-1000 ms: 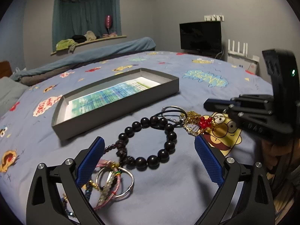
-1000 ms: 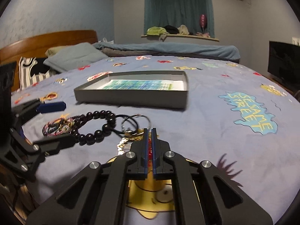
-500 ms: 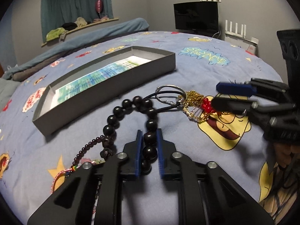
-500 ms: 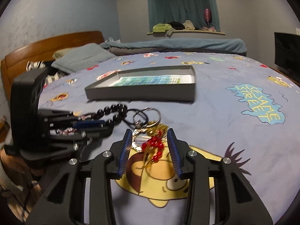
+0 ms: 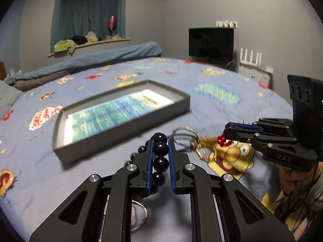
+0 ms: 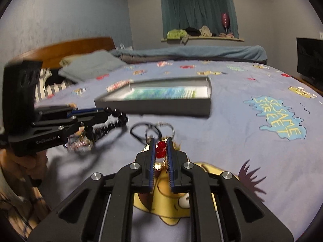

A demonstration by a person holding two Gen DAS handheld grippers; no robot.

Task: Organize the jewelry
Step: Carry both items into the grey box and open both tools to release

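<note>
Black bead bracelet point(image 5: 160, 148) clamped in left jaws, right jaws closing on red-beaded gold charm point(image 6: 160, 147), grey box point(image 5: 121, 119) behind.

Dim bedroom with grey walls point(image 5: 262, 10); teal curtain point(image 6: 197, 8) over a cluttered sill point(image 6: 201, 38), wooden headboard point(image 6: 70, 46), dark TV point(image 5: 211, 42), perhaps a router point(image 5: 250, 57) beside it.

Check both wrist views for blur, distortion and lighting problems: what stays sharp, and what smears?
Left wrist view: dim room light, strong fisheye bowing; the left gripper and black bead bracelet are crisp, the grey tray and gold charm smear. Right wrist view: the right gripper and red beads are sharp, while the tray and left gripper streak sideways.
</note>
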